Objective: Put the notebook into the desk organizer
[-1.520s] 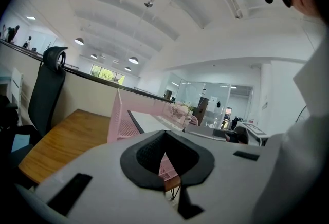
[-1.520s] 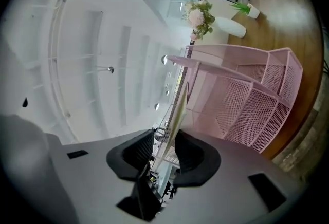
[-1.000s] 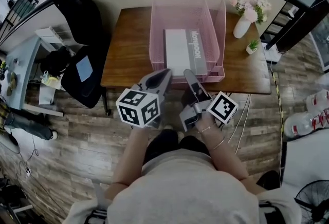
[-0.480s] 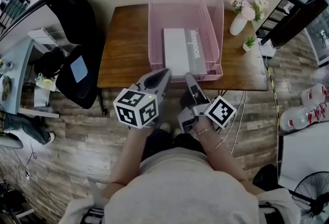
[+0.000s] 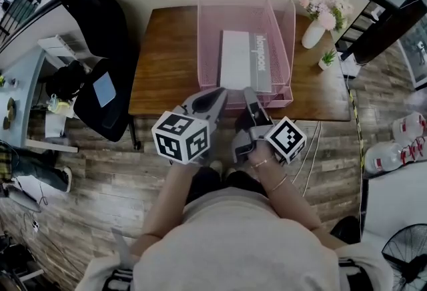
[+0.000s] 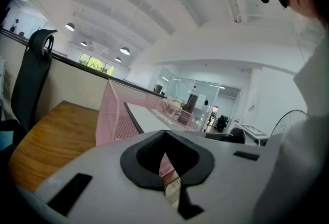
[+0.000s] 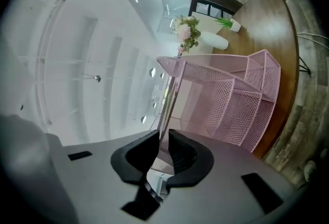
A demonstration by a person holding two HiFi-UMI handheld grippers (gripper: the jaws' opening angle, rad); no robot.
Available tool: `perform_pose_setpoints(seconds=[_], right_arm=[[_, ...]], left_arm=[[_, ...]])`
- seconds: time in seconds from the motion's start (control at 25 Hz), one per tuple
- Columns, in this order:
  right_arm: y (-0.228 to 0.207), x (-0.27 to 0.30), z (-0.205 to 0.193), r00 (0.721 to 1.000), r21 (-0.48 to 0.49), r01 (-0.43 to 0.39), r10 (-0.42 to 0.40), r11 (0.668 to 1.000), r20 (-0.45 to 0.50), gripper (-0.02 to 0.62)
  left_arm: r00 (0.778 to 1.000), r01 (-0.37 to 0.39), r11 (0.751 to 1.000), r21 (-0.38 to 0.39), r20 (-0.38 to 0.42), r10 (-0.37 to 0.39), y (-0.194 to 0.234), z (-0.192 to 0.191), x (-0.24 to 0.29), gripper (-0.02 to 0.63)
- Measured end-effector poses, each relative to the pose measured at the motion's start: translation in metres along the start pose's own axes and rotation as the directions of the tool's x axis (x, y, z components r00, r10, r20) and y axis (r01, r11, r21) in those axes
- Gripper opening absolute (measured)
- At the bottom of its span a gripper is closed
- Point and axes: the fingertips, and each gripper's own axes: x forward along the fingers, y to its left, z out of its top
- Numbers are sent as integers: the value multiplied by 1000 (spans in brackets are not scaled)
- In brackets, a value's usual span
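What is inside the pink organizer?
A white notebook with a grey spine lies flat in the organizer. Anything beneath the notebook is covered and cannot be seen.

The organizer (image 5: pixel 208 49) is pink-coated wire mesh. The desk (image 5: pixel 167 63) is smooth brown wood with a soft sheen. The notebook (image 5: pixel 237 59) cover looks matt. The vase (image 5: pixel 312 35) is glossy white.

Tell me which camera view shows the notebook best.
The head view: the whole notebook is seen from above, inside the pink organizer. The left gripper view shows only its slanted white cover; the right gripper view, only a narrow part.
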Motion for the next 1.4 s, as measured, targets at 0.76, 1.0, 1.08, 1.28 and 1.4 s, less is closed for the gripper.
perform_pose_setpoints(seconds=[0.76, 1.0, 1.08, 1.28, 1.4], right_arm=[[-13, 26, 7, 999, 13, 28, -27, 1000, -31, 114], [-7, 23, 11, 1000, 23, 0, 0, 1000, -14, 128], [-1, 20, 11, 1000, 14, -21, 21, 1000, -17, 133], [11, 11, 11, 999, -63, -37, 36, 997, -25, 133], [16, 4, 8, 999, -118, -37, 33, 992, -40, 138]], left_arm=[[1000, 28, 1000, 5, -7, -28, 3, 2, 17, 11], [1000, 28, 1000, 4, -12, -28, 2, 0, 15, 11], [1000, 17, 1000, 6, -11, -17, 2, 0, 13, 11], [1000, 19, 1000, 11, -18, -19, -2, -3, 12, 11], [1000, 28, 999, 16, -11, -28, -7, -4, 12, 11]])
